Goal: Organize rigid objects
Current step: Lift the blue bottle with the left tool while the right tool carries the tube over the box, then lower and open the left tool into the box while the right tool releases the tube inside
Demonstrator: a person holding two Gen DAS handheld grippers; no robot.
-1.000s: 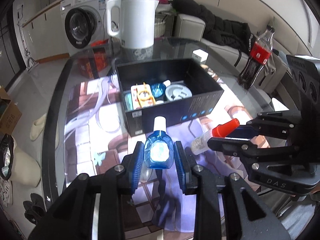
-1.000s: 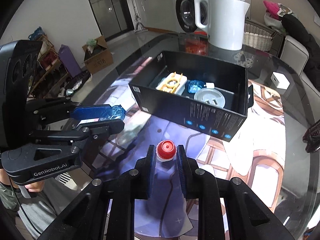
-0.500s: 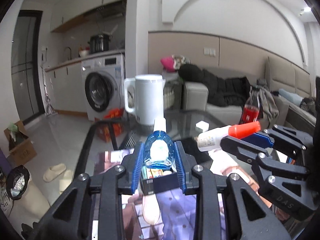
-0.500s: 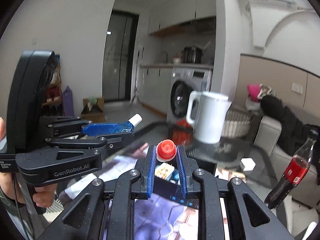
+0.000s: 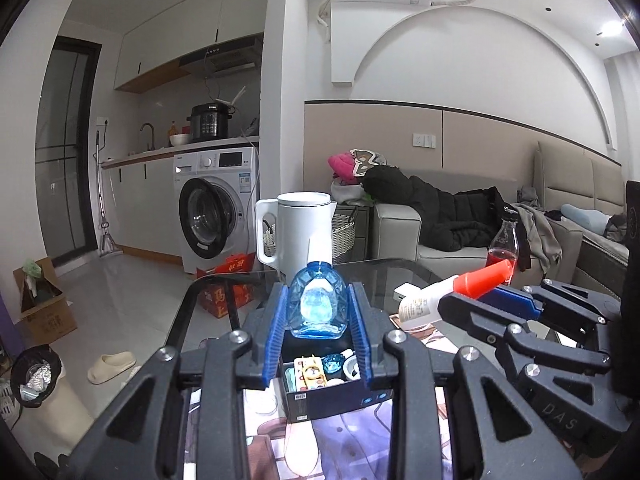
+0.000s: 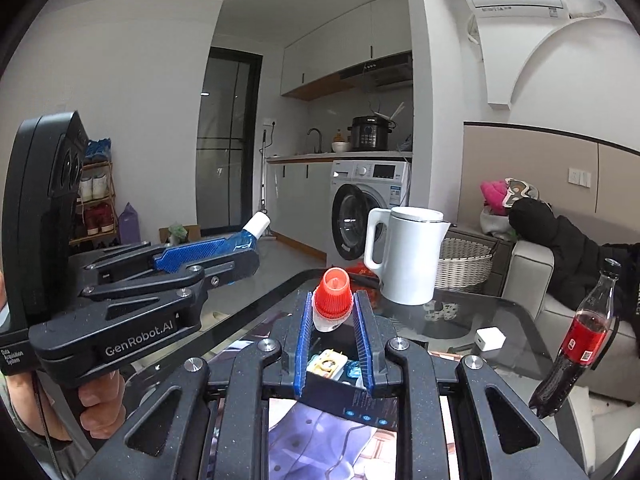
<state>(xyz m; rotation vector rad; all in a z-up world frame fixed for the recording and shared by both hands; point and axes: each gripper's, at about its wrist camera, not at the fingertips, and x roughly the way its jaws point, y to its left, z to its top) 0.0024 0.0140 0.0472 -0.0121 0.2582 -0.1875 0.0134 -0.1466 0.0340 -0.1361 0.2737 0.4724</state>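
Observation:
My left gripper (image 5: 319, 308) is shut on a small blue bottle (image 5: 318, 308) with a white cap, held in the air above the black box (image 5: 332, 398). The box holds a yellow-and-white item, a blue item and a white round item. My right gripper (image 6: 332, 312) is shut on a white bottle with a red cap (image 6: 332, 300), also raised over the box (image 6: 352, 400). The right gripper and its bottle (image 5: 452, 296) show at the right of the left wrist view. The left gripper with the blue bottle (image 6: 244, 240) shows at the left of the right wrist view.
The box stands on a glass table (image 6: 480, 312). A white kettle (image 6: 404, 256) stands behind it, a cola bottle (image 6: 580, 340) at the right and a small white cube (image 6: 490, 338) near it. A washing machine (image 5: 216, 208) and a sofa (image 5: 460, 228) lie beyond.
Both grippers have lifted and tilted up with their bottles, from close above the table to well above the box. The view has swung from the tabletop to the room.

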